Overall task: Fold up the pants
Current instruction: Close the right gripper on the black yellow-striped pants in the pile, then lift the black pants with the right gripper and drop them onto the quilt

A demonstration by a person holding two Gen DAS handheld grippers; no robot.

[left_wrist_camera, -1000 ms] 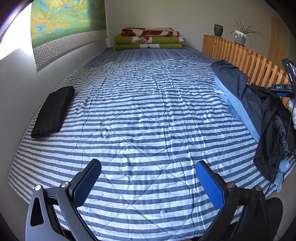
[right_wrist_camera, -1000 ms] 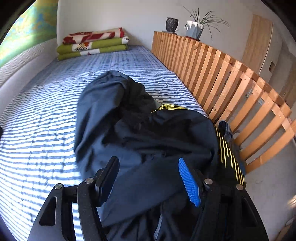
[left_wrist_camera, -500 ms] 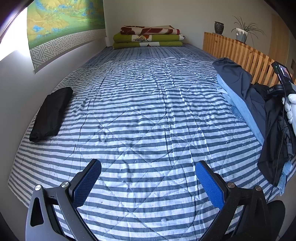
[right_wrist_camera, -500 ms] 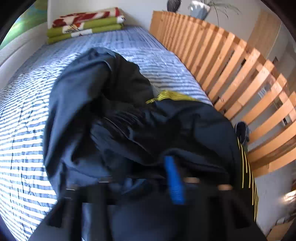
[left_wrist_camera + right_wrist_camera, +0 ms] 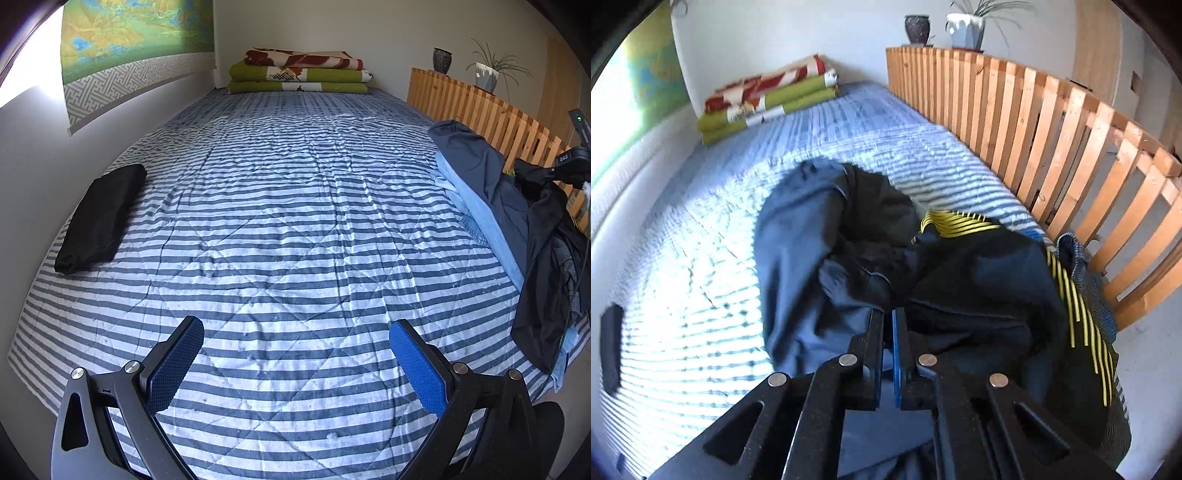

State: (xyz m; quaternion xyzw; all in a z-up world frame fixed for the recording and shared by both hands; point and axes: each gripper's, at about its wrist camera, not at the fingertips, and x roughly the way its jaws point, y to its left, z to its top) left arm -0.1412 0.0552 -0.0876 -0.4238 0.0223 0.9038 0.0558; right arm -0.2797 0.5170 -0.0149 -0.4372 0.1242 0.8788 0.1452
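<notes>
A heap of dark pants (image 5: 820, 266) lies at the bed's right edge beside the slatted rail, navy on the left, black with yellow stripes (image 5: 1067, 295) on the right. My right gripper (image 5: 887, 317) has its jaws closing to a sliver, pinching a raised fold of the dark fabric at the tips. In the left wrist view the same heap (image 5: 495, 184) rests on light blue jeans (image 5: 476, 206). My left gripper (image 5: 295, 328) hangs open over the bare striped quilt (image 5: 295, 221), nothing between its blue pads. A folded black pair (image 5: 99, 218) lies at the left.
The wooden slatted rail (image 5: 1052, 140) runs along the bed's right side, with a vase and a potted plant (image 5: 967, 26) on top. Folded green and red blankets (image 5: 299, 74) are stacked at the far end. A wall with a hanging (image 5: 129, 44) borders the left.
My right gripper went from wide open above the heap to shut on a fold of dark fabric, then drew back and rolled slightly. The left gripper kept still and open.
</notes>
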